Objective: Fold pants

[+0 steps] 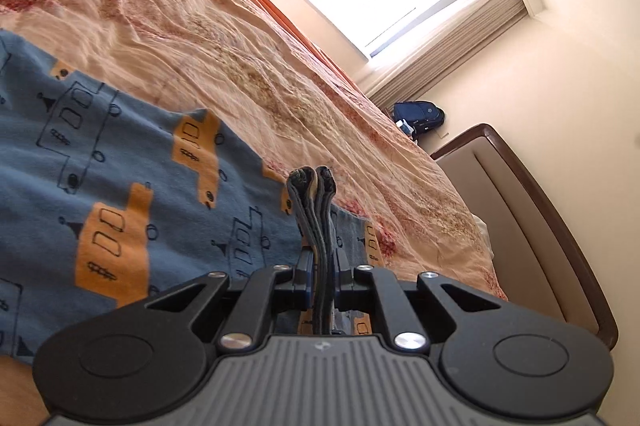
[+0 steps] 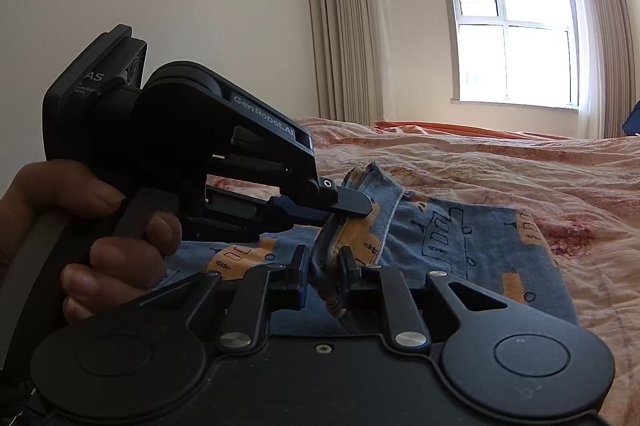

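Right gripper (image 2: 326, 266) pinches the blue patterned pants (image 2: 460, 242) on a bed (image 2: 520, 161); left gripper (image 2: 352, 205) clamps the same edge. Carrying both corners level should keep the fold square.

I see a bed (image 2: 500, 161) covered by a rumpled peach quilt (image 1: 208, 37) with faded reddish and tan patterning. Lying directly on the quilt are the blue pants (image 2: 472, 246), printed with orange and outlined vehicles, spread mostly flat with one edge raised off the cover. An orange sheet (image 2: 452, 127) shows along the far side near the window, and a brown padded headboard (image 1: 532, 222) closes one end
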### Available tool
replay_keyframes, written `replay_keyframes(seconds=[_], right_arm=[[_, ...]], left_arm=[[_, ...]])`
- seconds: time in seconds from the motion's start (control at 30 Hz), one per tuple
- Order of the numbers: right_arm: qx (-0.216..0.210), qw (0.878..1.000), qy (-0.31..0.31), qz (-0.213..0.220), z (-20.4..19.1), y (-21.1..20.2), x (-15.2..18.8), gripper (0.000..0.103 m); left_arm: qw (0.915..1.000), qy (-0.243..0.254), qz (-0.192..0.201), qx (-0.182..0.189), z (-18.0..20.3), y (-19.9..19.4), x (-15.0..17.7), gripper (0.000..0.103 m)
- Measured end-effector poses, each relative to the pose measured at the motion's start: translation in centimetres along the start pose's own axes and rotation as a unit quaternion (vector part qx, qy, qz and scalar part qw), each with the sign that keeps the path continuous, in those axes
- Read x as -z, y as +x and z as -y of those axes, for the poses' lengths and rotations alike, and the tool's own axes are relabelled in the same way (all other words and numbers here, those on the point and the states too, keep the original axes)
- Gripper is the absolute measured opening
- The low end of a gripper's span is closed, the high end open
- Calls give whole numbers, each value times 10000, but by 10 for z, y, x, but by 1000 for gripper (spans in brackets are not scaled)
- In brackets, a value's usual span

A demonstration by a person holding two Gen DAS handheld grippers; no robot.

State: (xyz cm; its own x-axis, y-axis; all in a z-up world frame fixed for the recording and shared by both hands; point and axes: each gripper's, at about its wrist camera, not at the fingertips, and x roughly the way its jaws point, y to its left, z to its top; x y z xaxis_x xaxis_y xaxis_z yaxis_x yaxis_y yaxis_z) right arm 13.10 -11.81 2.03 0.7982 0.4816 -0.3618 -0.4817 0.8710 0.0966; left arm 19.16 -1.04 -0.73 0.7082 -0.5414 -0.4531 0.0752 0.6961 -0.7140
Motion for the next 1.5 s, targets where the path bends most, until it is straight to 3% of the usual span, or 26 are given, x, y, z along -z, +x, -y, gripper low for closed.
replay_keyframes(seconds=[0.17,0.4,0.67,0.77,0.83,1.03,1.1,1.2,1.43,1.5], right_arm=[[-237,9995,-91,-178,-24,17,2,17],[-245,9986,-232,-409,-36,33,7,17],[-249,9984,-247,-451,-34,34,10,25],[-188,9985,-265,-430,-30,34,11,39],[-108,9986,-309,-419,-29,33,11,60],[97,9989,-344,-309,-23,27,16,93],[191,9991,-304,-246,-18,22,17,100],[485,9984,-275,-60,-8,14,19,102],[1698,9844,-406,211,32,7,23,102],[2007,9788,-359,200,48,6,23,102]], left_arm=[[9996,-29,134,-235,-19,-16,-2,9],[9991,-160,79,-386,-36,-17,1,9],[9983,-83,67,-578,-34,-14,2,11],[9976,-87,93,-685,-34,-15,2,18],[9968,-77,129,-783,-34,-16,1,32],[9925,163,375,-1156,-27,-22,-3,70],[9890,363,542,-1330,-22,-24,-2,89],[9797,783,781,-1671,-12,-22,1,102],[9566,1686,763,-2251,-8,5,24,102],[9389,2310,767,-2432,-9,14,40,102]])
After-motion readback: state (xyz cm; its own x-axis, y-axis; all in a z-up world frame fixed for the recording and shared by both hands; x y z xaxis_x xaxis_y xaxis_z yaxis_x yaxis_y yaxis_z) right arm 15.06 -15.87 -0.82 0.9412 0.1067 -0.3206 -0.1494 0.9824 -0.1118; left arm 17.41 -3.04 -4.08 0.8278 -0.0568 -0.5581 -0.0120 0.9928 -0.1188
